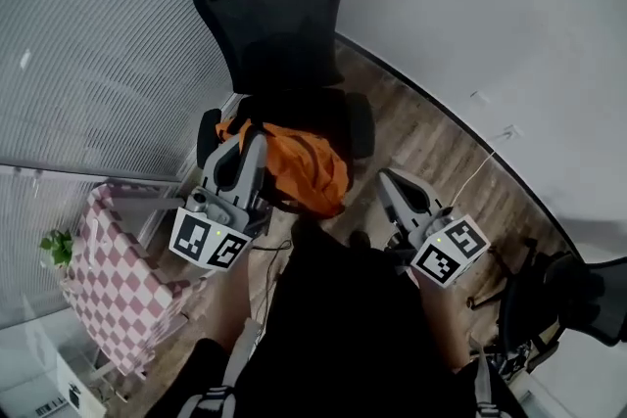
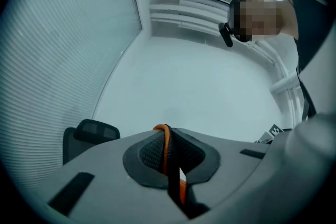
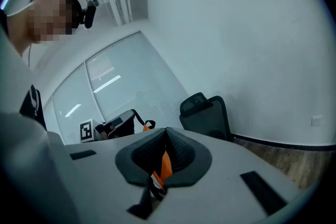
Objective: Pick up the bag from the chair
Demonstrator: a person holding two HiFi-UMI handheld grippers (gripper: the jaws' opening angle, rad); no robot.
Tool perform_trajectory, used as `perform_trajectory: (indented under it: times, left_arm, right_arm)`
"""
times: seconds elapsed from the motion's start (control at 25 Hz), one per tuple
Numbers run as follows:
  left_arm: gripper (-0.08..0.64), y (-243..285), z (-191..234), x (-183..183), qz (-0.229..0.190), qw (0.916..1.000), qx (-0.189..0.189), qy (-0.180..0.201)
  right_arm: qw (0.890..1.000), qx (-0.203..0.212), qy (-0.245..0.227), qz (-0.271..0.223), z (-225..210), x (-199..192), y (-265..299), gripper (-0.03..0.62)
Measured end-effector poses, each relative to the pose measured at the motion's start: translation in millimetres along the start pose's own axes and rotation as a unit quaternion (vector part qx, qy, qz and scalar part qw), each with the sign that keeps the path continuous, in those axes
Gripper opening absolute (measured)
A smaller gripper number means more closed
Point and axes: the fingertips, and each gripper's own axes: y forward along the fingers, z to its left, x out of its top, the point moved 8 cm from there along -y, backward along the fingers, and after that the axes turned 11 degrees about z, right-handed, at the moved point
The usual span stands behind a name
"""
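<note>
Bag [image 1: 299, 169] by chair [image 1: 274, 34]; checkered table [image 1: 118, 289] nearby; left tool [image 1: 245, 148] and right tool [image 1: 388, 179] both clench it

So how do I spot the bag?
Look for the big black office chair by the wall. At its seat is a crumpled bag, beside the left gripper. It's the only bright orange thing there.
</note>
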Motion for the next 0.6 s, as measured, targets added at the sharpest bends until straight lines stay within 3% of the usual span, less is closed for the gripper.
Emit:
perform_trajectory:
  times: [0.32, 0.6]
  left_arm:
    - [0.04, -45, -93, -33, -0.004, 0.9981, 0.061, -0.001]
    - [0.04, -99, -158, -40, -0.017, 0.9944, 0.104, -0.014]
  right_arm:
    - [0.997, 0.057, 0.007, 0.06, -10, -45, -68, 0.02]
    - [0.992, 0.108, -0.002, 0.065, 5, -53, -92, 0.02]
